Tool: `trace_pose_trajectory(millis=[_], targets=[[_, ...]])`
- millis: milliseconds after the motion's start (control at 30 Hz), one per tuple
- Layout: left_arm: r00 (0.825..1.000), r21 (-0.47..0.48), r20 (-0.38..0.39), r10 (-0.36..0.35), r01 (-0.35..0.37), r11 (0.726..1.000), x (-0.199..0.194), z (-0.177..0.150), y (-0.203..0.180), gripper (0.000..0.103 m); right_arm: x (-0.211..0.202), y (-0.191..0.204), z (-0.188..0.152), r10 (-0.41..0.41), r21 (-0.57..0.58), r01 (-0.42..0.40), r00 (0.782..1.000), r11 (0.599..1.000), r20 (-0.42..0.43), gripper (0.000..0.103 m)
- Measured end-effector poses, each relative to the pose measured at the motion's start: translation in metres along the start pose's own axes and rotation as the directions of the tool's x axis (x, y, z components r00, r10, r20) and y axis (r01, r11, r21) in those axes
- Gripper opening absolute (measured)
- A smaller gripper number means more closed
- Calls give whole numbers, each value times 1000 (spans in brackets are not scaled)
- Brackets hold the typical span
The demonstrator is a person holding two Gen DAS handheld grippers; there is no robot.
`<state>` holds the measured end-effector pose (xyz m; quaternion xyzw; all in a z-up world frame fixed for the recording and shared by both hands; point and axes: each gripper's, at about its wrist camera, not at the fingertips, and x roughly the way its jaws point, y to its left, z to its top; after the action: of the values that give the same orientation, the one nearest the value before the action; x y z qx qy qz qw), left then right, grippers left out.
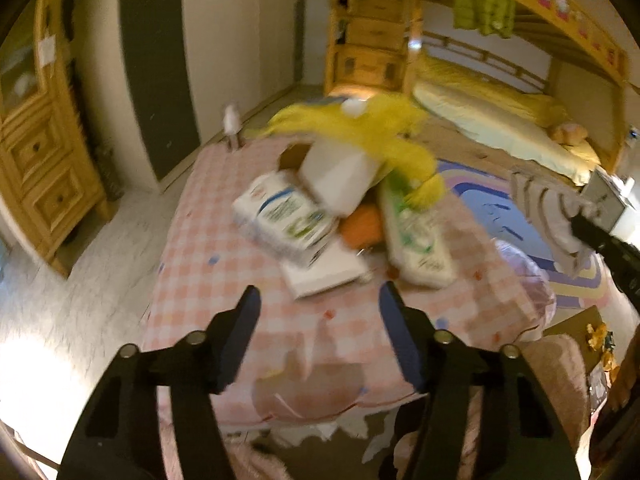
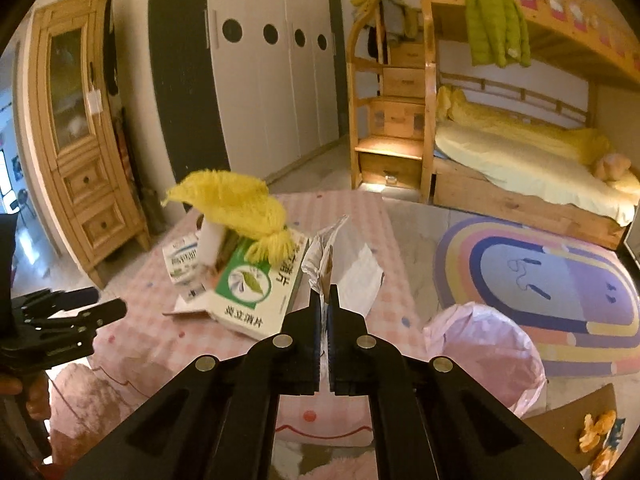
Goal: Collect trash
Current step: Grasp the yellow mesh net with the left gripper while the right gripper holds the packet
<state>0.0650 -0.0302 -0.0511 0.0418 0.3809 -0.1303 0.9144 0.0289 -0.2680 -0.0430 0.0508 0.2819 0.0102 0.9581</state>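
Note:
My right gripper (image 2: 326,294) is shut on a crumpled white and silver wrapper (image 2: 352,274), held above the pink checked table (image 2: 132,280). The left wrist view shows that gripper (image 1: 586,222) at the right edge with the wrapper (image 1: 538,200) hanging from it. My left gripper (image 1: 320,300) is open over the near part of the table (image 1: 200,248), with nothing between its fingers. A pile lies ahead of it: a green and white box (image 1: 420,240), a blue and white box (image 1: 280,216), a white block (image 1: 340,176) and a yellow yarn bundle (image 1: 380,128).
A bin lined with a pink bag (image 2: 480,352) stands right of the table, by a rainbow rug (image 2: 560,272). Orange peels (image 2: 600,432) lie on cardboard at the lower right. A bunk bed (image 2: 520,152), white wardrobe (image 2: 260,80) and wooden cabinet (image 2: 80,140) stand behind.

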Motion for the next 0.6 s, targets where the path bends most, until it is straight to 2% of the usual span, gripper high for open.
trace_pose_trajectory(millis=[133, 200, 233, 367, 467, 600], targets=[[998, 6, 47, -45, 45, 999, -3, 31, -11, 54, 5, -6, 4, 8, -4, -8, 1000, 1000, -2, 2], [996, -6, 74, -43, 43, 999, -3, 52, -11, 60, 9, -8, 8, 8, -17, -8, 1000, 1000, -2, 2], [995, -14, 89, -39, 40, 999, -3, 61, -10, 66, 11, -9, 10, 8, -22, -8, 1000, 1000, -2, 2], [987, 19, 158, -24, 21, 1000, -1, 94, -23, 69, 24, -8, 19, 1, -35, -1, 1000, 999, -5, 2], [987, 70, 157, -33, 22, 997, 14, 110, -39, 70, 37, -12, 23, 2, -26, -2, 1000, 1000, -12, 2], [994, 100, 108, -29, 18, 995, 44, 125, -54, 70, 50, -19, 24, 0, -13, 0, 1000, 1000, -28, 2]])
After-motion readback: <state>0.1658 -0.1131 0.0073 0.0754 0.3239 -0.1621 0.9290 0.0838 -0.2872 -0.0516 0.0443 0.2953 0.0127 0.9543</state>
